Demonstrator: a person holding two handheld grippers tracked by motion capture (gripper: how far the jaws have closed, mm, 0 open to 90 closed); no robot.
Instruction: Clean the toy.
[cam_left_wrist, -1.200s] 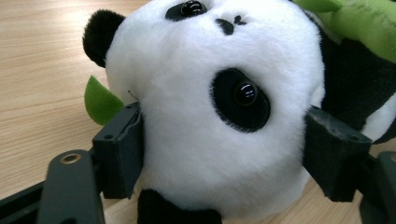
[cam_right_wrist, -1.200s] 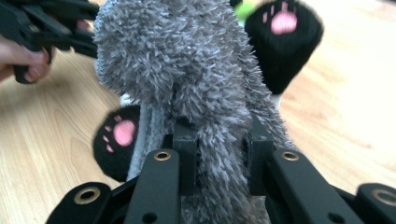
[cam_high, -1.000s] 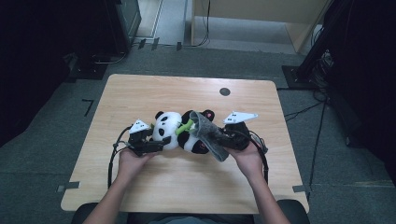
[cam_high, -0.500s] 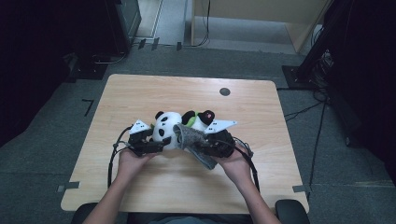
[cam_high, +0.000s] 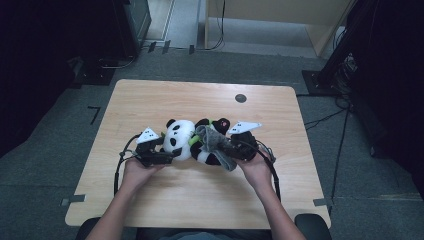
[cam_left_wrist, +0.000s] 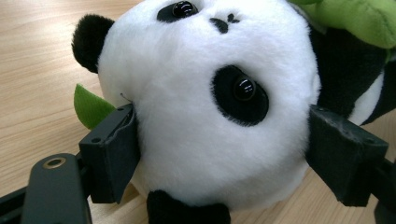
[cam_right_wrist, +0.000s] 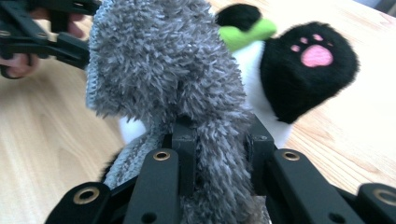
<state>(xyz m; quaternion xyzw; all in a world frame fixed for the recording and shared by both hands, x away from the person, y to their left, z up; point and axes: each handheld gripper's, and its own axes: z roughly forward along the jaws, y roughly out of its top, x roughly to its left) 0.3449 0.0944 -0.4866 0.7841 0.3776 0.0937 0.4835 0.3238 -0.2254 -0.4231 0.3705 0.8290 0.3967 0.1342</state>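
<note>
Left claw (cam_left_wrist: 224, 154) grips the panda's head (cam_left_wrist: 210, 102). Right claw (cam_right_wrist: 219, 154) pinches the grey sock (cam_right_wrist: 168, 79), held over the panda's body, right of the head.

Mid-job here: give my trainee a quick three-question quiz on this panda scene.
1. True or false: the right claw is shut on the grey fuzzy sock.
2. Which part of the panda toy sits between the left claw jaws? A) paw B) head C) green leaf
3. What colour is the pad on the panda's black paw?

Key: 1 true; 2 B; 3 pink.
</note>
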